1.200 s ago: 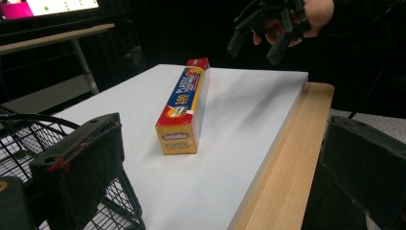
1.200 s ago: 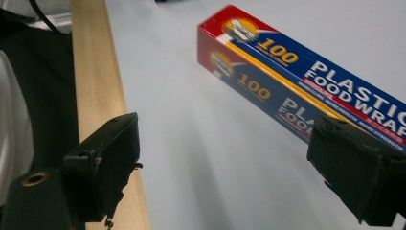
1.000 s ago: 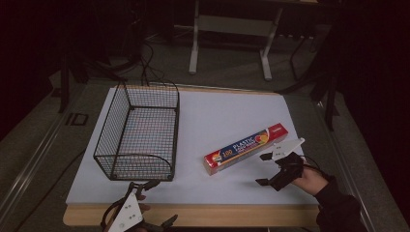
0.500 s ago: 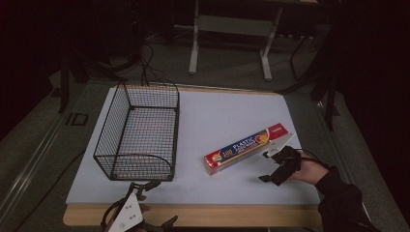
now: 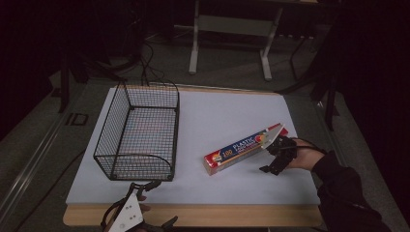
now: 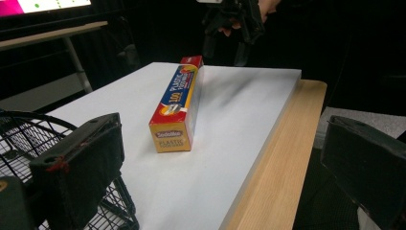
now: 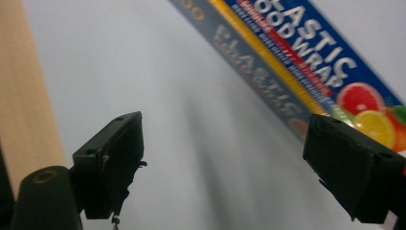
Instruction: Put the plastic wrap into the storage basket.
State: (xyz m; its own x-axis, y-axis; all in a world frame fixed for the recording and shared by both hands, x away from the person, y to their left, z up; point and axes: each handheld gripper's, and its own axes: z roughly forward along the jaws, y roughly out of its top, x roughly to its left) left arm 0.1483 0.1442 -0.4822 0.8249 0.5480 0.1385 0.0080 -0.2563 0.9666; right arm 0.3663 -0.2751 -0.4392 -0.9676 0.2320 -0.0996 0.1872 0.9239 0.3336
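A long blue, red and yellow plastic-wrap box (image 5: 244, 149) lies slantwise on the white tabletop (image 5: 222, 116), right of middle. My right gripper (image 5: 271, 155) hovers at the box's right end, open; its jaws have just been closing a little. In the right gripper view (image 7: 225, 122) there is bare table between the jaws, and the box (image 7: 297, 52) runs behind the right-hand jaw. My left gripper (image 5: 157, 203) rests open at the front edge by the wire basket (image 5: 138, 130). In the left gripper view (image 6: 220, 129) the box (image 6: 179, 103) lies ahead.
The black wire basket (image 6: 19, 139) stands empty on the left half of the table. A wooden strip (image 5: 193, 215) borders the front edge. Beyond the table are a metal stand (image 5: 229, 29) and cables on the dark floor.
My right gripper has moved up and left across the table, closer to the box's right end. The left gripper and the box have stayed where they were.
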